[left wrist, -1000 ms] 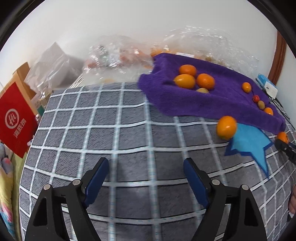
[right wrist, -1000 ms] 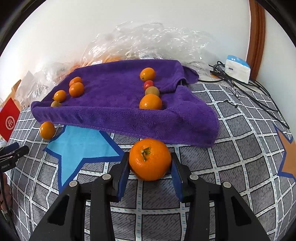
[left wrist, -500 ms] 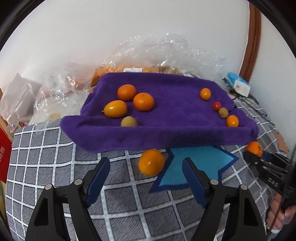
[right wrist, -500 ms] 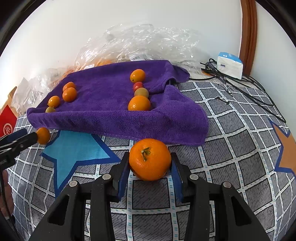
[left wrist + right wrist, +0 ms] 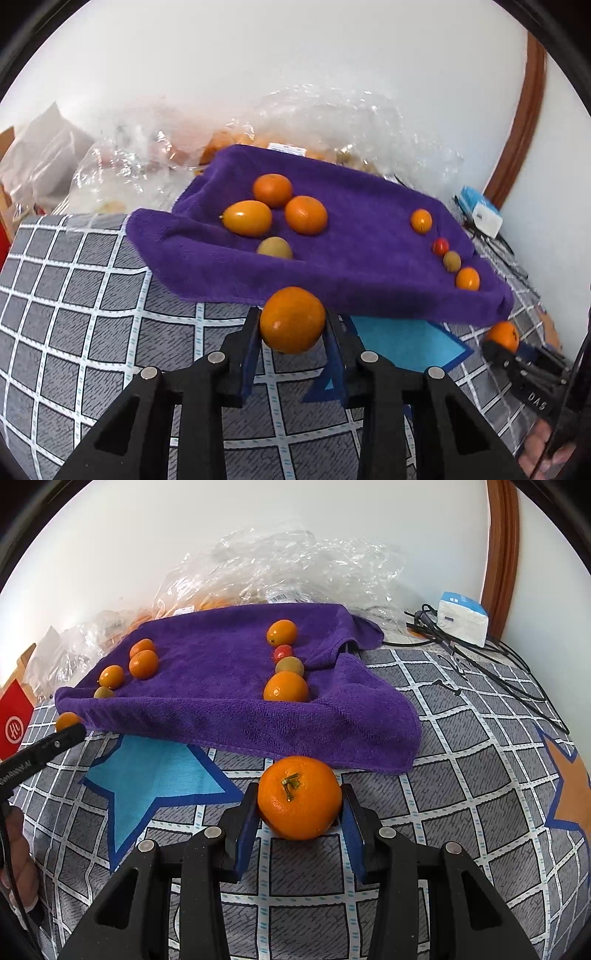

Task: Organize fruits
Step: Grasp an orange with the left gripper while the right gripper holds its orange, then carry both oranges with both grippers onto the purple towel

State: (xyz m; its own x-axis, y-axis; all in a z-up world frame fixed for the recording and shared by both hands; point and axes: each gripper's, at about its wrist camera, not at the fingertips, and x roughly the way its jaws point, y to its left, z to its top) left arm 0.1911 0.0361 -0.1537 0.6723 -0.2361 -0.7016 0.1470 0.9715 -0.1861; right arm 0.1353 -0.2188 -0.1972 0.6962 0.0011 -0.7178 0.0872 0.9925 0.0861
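A small orange [image 5: 291, 317] sits between the blue pads of my left gripper [image 5: 291, 326], just in front of the purple towel [image 5: 369, 266]. Its jaws are closing and the pads press on the fruit. My right gripper [image 5: 299, 805] is shut on a stemmed mandarin [image 5: 299, 794] resting on the checked cover near the towel's [image 5: 221, 672] front edge. On the towel lie two groups of small fruit: orange ones and a greenish one on the left [image 5: 142, 662], and a row with a red one on the right [image 5: 286, 688].
Crumpled clear plastic bags [image 5: 295, 565] line the wall behind the towel. A white and blue box [image 5: 461, 618] with black cables [image 5: 480, 657] lies at the back right. A red box [image 5: 13, 727] stands at the left edge. A person's hand [image 5: 546, 446] shows low right.
My left gripper has swung right from the bare checked cover to the towel's front edge and closed on the small orange. The right gripper has kept still with its mandarin.
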